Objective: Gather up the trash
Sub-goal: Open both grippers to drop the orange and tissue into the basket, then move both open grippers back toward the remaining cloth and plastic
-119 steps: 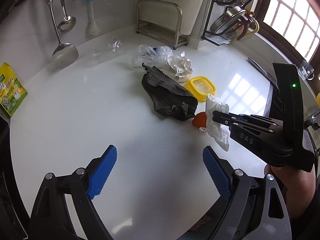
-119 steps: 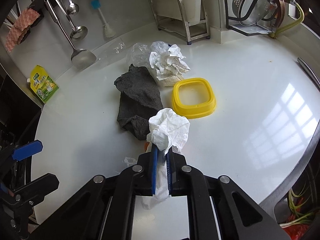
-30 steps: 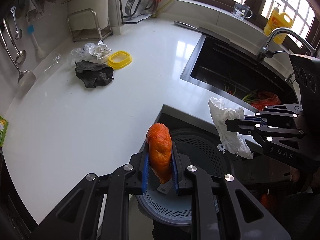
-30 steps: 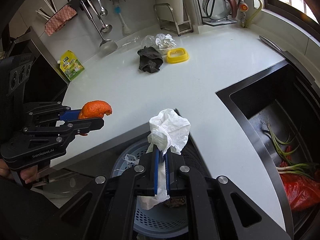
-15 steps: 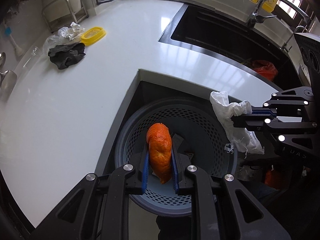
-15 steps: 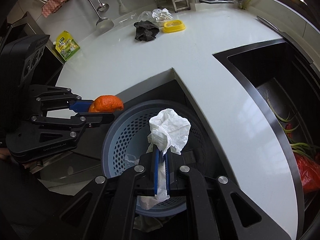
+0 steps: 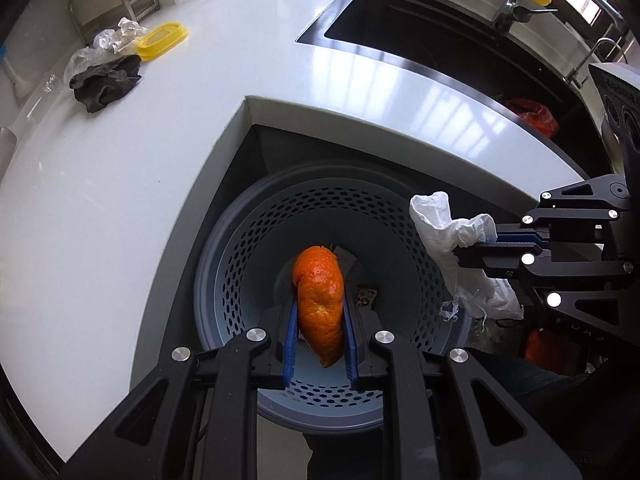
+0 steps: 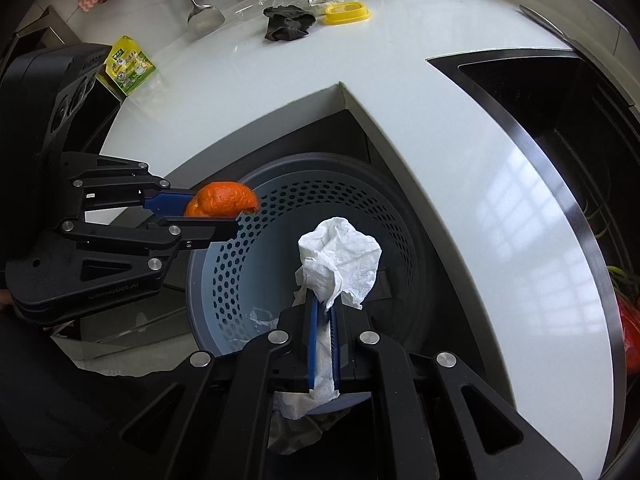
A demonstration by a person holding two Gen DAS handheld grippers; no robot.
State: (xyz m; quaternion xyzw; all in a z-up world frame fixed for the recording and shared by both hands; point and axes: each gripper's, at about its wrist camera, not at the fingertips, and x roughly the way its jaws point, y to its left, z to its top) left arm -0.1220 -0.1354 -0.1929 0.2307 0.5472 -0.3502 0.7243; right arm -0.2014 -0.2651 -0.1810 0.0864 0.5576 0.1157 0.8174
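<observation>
Orange peel (image 7: 320, 300) clamped in left gripper (image 7: 319, 334)

Curled orange citrus peel (image 7: 319, 302), glossy and pitted, standing on end between two blue pads, directly above the floor of the round grey-blue perforated plastic bin (image 7: 240, 264). Crumpled white paper tissue (image 8: 340, 264), pinched at its middle, its bunched upper part standing above the pads and a loose tail hanging below; it hangs over the right part of the bin's opening. The bin sits in the dark recess at the inner corner of the white countertop (image 7: 120, 184); small scraps lie on its floor. On the far left of the countertop: a crumpled dark grey cloth (image 7: 106, 82), crumpled white paper (image 7: 128, 28), clear plastic wrap (image 7: 82, 58), and a yellow rounded-rectangular plastic lid (image 7: 163, 40).
</observation>
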